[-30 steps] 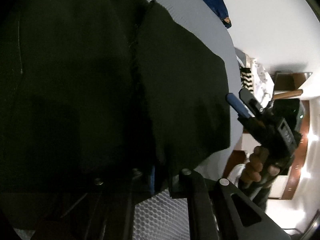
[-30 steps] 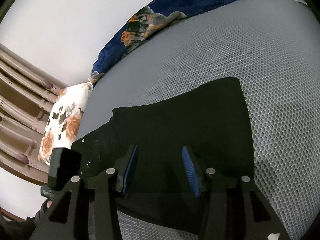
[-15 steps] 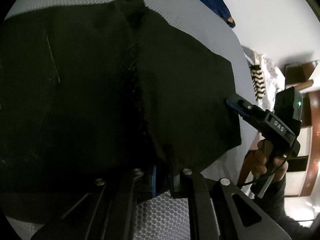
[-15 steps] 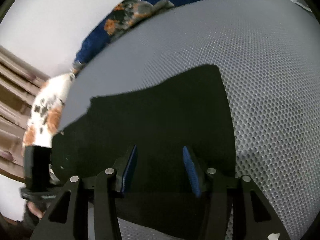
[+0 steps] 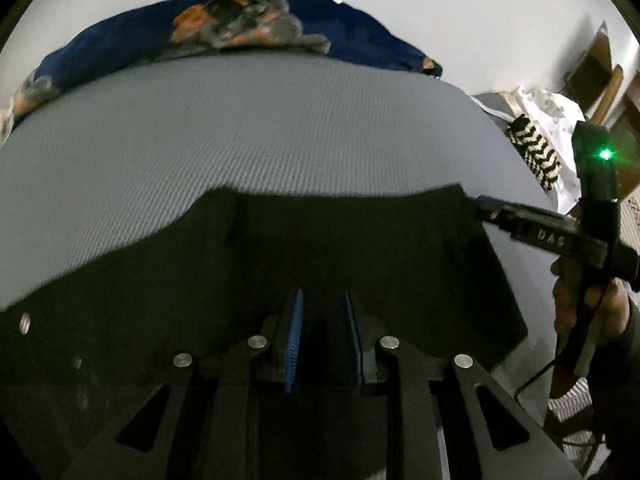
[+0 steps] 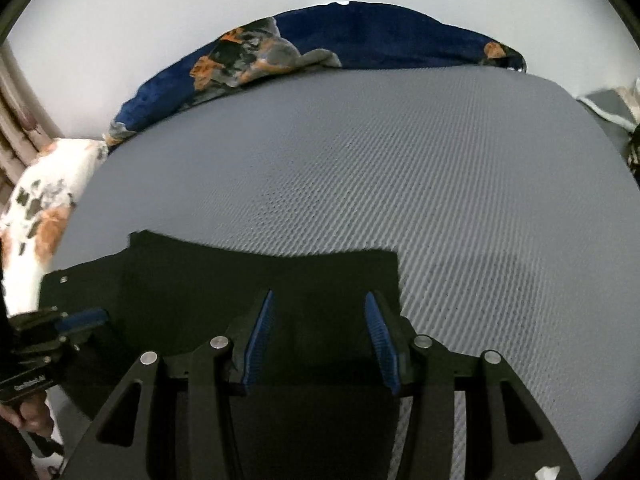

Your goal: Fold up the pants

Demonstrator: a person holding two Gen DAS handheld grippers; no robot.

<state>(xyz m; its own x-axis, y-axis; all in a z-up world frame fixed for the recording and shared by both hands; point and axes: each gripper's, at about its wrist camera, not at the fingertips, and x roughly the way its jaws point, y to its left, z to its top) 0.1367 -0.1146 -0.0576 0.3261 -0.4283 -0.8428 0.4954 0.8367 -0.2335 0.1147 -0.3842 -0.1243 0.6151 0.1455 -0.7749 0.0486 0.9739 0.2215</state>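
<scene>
Your two fisheye views bow straight lines toward the rim, with black vignette at every corner. Light is dim and even; the wall (image 5: pixel 460 8) at 12 o'clock reads brightest. The black pants (image 5: pixel 320 248) lose all fold detail. The grey mattress (image 6: pixel 400 160) weave smears with motion blur. A green LED flares at 3 o'clock on the right gripper (image 5: pixel 486 206). Soft shadow lies at 4 o'clock in the right wrist view.

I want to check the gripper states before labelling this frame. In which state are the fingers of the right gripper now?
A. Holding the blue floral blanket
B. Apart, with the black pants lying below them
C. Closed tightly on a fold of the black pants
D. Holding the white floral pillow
B: in the right wrist view the right gripper shows a wide gap between its blue pads, with the black pants spread flat beneath on the grey mattress.
</scene>
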